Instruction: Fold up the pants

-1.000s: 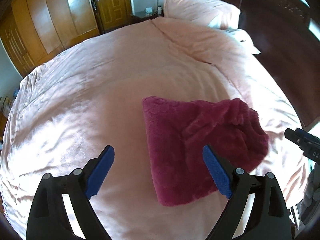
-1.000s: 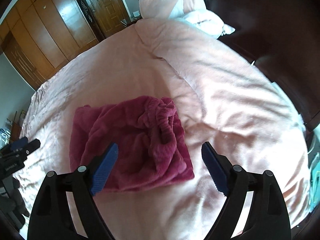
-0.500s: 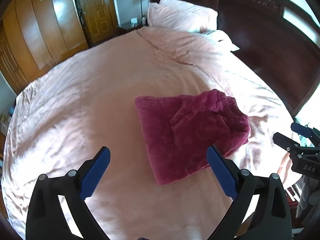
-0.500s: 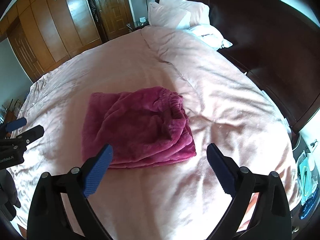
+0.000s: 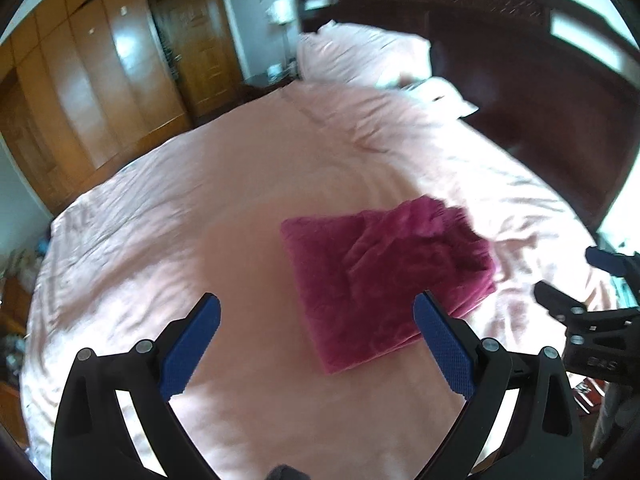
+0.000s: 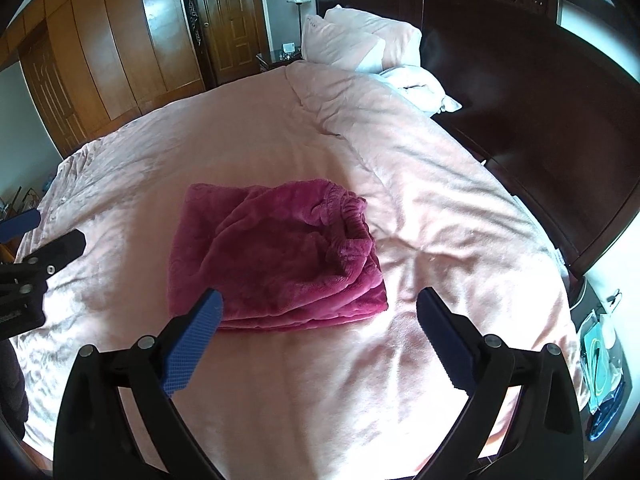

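On the bed (image 6: 420,208), pink cover wrinkled, dark headboard (image 6: 520,60) along the right, wooden wardrobe (image 6: 100,48) on the left. Pillows (image 6: 356,40) are stacked at the far end. Pants (image 6: 276,256) — magenta, plush — lie folded into a compact stack near mid-bed, elastic waistband on top toward the right side. Left gripper (image 5: 316,344) hovers above the cover, jaws spread wide, nothing between them; the pants sit just beyond its right finger. Right gripper (image 6: 318,340) has its jaws opening — now wide, empty, clear of the stack's near edge.
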A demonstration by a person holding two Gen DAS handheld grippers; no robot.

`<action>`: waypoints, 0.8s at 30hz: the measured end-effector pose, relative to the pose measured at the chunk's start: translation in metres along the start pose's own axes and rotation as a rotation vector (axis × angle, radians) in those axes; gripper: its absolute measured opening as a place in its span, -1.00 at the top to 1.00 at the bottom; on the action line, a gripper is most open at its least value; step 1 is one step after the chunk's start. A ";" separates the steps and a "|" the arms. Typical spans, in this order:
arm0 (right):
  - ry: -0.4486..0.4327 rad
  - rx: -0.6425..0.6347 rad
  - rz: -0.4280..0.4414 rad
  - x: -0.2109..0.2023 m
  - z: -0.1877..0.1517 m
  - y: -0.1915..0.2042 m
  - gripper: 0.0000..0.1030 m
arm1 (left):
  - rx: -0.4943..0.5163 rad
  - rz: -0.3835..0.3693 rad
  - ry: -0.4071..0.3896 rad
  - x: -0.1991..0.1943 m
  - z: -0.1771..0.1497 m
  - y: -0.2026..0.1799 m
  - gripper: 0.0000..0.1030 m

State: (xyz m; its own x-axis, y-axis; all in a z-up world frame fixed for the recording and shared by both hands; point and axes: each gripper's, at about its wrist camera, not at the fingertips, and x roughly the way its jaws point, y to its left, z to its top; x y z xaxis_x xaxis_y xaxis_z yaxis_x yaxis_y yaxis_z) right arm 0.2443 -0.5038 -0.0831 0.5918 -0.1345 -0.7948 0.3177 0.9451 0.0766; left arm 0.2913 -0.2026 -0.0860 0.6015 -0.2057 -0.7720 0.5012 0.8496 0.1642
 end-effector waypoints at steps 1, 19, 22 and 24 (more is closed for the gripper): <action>-0.001 -0.002 0.000 0.000 0.000 0.000 -0.92 | -0.002 0.004 0.005 0.001 0.000 -0.001 -0.87; -0.011 -0.039 0.011 0.004 0.010 -0.007 -0.92 | -0.055 -0.056 0.095 0.023 0.004 -0.007 -0.90; -0.004 -0.039 0.013 0.007 0.011 -0.010 -0.92 | -0.061 -0.049 0.113 0.030 0.003 -0.008 -0.90; 0.000 -0.039 0.013 0.010 0.012 -0.012 -0.92 | -0.064 -0.044 0.120 0.034 0.003 -0.009 -0.90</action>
State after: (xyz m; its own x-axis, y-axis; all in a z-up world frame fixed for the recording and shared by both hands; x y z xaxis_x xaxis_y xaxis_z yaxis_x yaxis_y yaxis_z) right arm 0.2556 -0.5199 -0.0846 0.5957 -0.1226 -0.7938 0.2809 0.9577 0.0629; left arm 0.3093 -0.2183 -0.1117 0.4990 -0.1869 -0.8462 0.4825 0.8710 0.0922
